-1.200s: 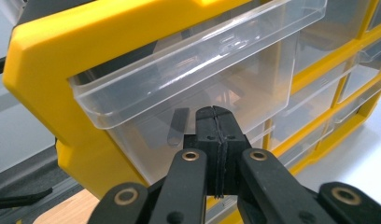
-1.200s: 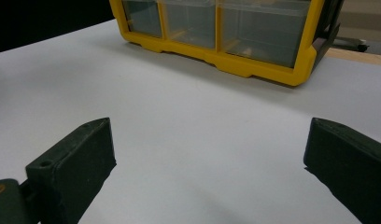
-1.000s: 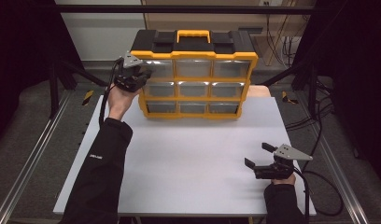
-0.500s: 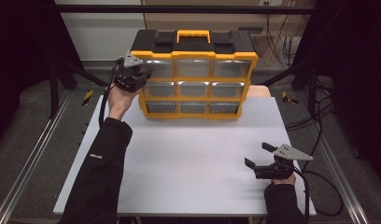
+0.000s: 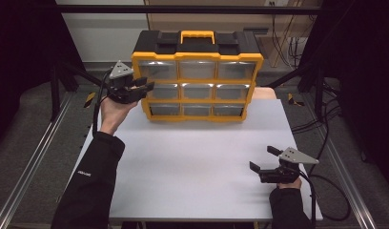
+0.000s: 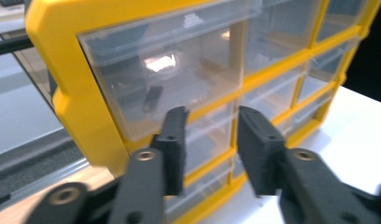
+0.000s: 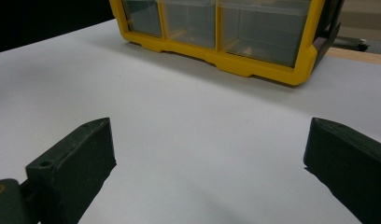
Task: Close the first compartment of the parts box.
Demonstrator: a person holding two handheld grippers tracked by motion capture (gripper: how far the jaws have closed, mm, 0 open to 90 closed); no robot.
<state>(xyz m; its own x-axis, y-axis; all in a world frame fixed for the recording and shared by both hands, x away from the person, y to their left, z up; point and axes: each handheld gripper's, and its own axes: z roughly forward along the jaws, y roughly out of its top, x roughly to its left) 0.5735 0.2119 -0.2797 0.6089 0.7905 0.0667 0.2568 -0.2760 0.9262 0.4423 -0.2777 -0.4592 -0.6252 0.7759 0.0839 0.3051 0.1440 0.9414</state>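
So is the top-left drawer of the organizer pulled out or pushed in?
Pushed in. The top-left drawer sits level with the other drawer fronts in the yellow organizer; the left tool, jaws just opened, holds nothing.

One yellow and black drawer organizer [image 5: 197,76] stood on one white bench [image 5: 197,167]. Its front held nine clear drawers [image 5: 197,90], in three rows of three. One yellow carry handle [image 5: 198,36] sat on its top, with two black lid compartments [image 5: 168,43], one on each side of the handle. Two tools were over the bench: one left tool [image 5: 147,86], one right tool [image 5: 261,160], each with two black jaws and one grey three-cornered plate [image 5: 121,70]
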